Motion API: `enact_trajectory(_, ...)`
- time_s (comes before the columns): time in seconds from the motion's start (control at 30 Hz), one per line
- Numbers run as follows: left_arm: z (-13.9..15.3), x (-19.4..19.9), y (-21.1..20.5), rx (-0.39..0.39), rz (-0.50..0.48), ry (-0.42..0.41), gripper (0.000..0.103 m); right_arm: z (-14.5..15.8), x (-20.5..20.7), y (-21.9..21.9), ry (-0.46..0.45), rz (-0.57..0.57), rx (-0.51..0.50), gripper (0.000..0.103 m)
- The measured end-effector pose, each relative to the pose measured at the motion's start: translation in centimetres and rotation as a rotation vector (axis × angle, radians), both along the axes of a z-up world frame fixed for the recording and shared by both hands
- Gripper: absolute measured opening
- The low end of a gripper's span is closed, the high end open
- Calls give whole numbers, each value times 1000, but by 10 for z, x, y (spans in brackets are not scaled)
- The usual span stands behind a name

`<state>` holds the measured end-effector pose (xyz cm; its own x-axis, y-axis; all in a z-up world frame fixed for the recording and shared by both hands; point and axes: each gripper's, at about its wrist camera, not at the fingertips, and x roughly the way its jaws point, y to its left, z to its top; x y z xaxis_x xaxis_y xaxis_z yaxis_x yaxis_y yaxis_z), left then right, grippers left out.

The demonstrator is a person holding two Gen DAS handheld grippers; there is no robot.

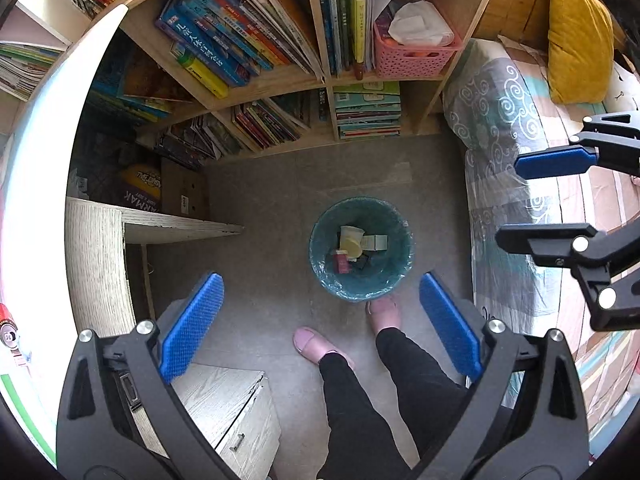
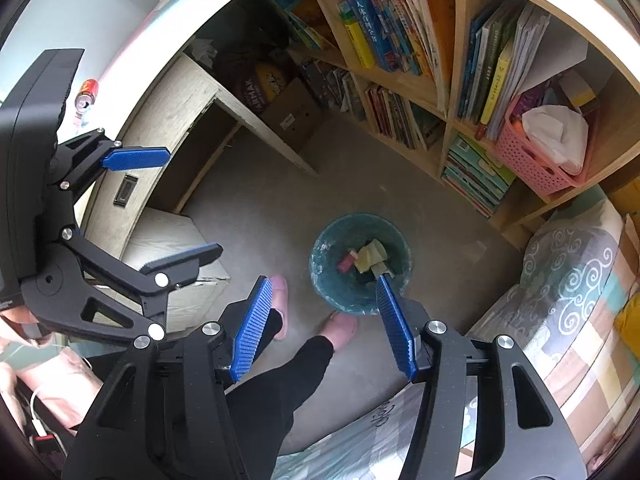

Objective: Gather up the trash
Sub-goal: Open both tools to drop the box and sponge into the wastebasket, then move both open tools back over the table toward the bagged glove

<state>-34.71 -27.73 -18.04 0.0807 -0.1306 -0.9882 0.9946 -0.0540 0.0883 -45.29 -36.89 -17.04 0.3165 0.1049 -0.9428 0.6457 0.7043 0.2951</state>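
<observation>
Left gripper [image 1: 320,320]: points straight down over the floor, its blue fingers [image 1: 192,328] spread wide with nothing between them. Seen from the right wrist camera it shows at the left edge, also spread.
Right gripper [image 2: 324,320]: tilted steeply down, its jaws apart and empty; the bin shows through the gap. In the left wrist view it juts in from the right edge, above the bed.
Bin [image 1: 318,256]: a round teal bin lined with a clear bag, standing on the grey floor below both grippers, between the bookshelf and the person's feet.
Trash [image 1: 351,242]: lies at the bottom of the bin, a pale yellow cup, a white carton, a small red packet and something dark, all heaped together.
Person: stands just behind the bin in black trousers [image 1: 360,400] and pink slippers [image 1: 314,345]; one slipper nearly touches the bin's rim.
Bookshelf [image 1: 280,80]: a wooden unit full of leaning books, with a pink basket [image 1: 412,56] holding white paper in one compartment.
Bed [image 1: 500,120]: to the right of the bin, covered in a swirl-patterned blanket, a yellow cushion [image 1: 580,36] at its far end.
Desk [image 1: 96,264]: pale wood, left of the bin, with a drawer cabinet [image 1: 224,412] beside it.
Can [image 2: 87,94]: a red drink can on the desk top.
</observation>
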Motion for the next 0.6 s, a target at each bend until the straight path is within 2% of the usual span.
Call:
enact_trajectory(0.33, 3, 11, 3, -7, 14, 0, 96, 4, -2, 0, 8, -22, -4, 58)
enact_trajectory(0.5, 4, 12, 4, -5, 15, -4, 96, 6, -2, 0, 8, -25, -17, 67)
enact_trajectory(0.6, 7, 18, 7, -5, 34, 25, 96, 9, -2, 1, 18, -40, -43, 79)
